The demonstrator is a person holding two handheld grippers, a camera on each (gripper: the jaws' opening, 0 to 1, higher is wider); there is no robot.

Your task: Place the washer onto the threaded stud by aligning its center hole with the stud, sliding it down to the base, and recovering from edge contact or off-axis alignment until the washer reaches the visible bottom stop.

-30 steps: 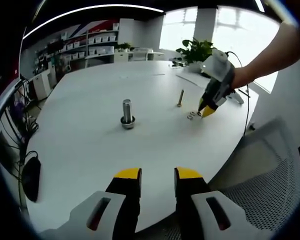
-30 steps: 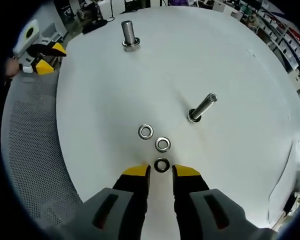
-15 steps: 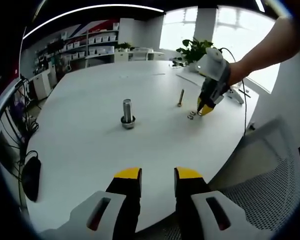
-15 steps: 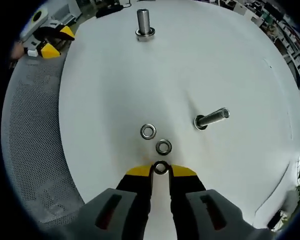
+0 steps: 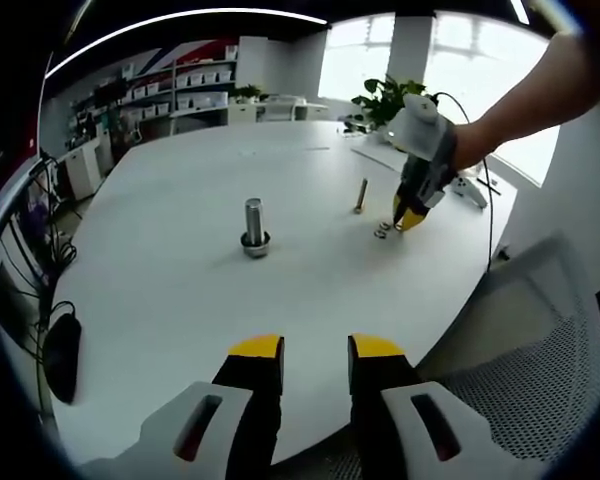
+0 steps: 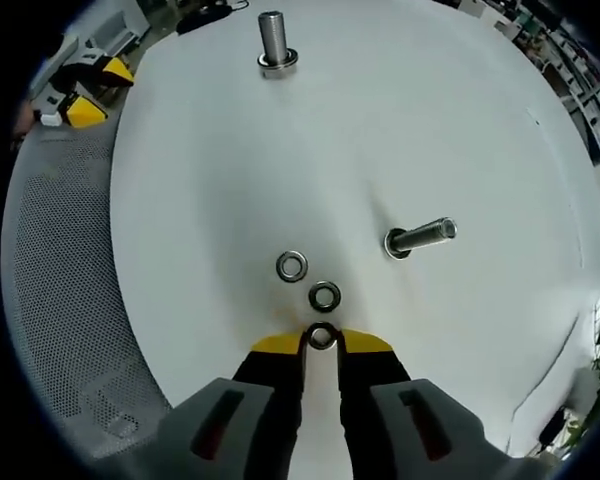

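- The right tongs have their yellow tips down on the white table, closed in on the near washer, which sits between the tips; I judge it pinched but not yet lifted.
- 2 more washers lie just ahead of those tips: a middle washer, and a far washer ahead and a little left.
- The thin stud stands ahead and to the right of the tips, near the washers.
- The thick stud, with a collar at its base, stands far ahead, well apart from them.
- The left tongs hover over the table edge with a small gap between the tips and nothing held; the thick stud is straight ahead of them.
- From the left view the right tongs point down at the table beside the thin stud.
- To do this grasp well, I would squeeze evenly on the rim, keep the hole free, and lift straight up so the neighbouring washer is not dragged.
- Then hold the ring level over the stud top; a tilt would likely catch on the threads.
- Which stud is meant I cannot tell.
- No brand, label or writing is readable anywhere.
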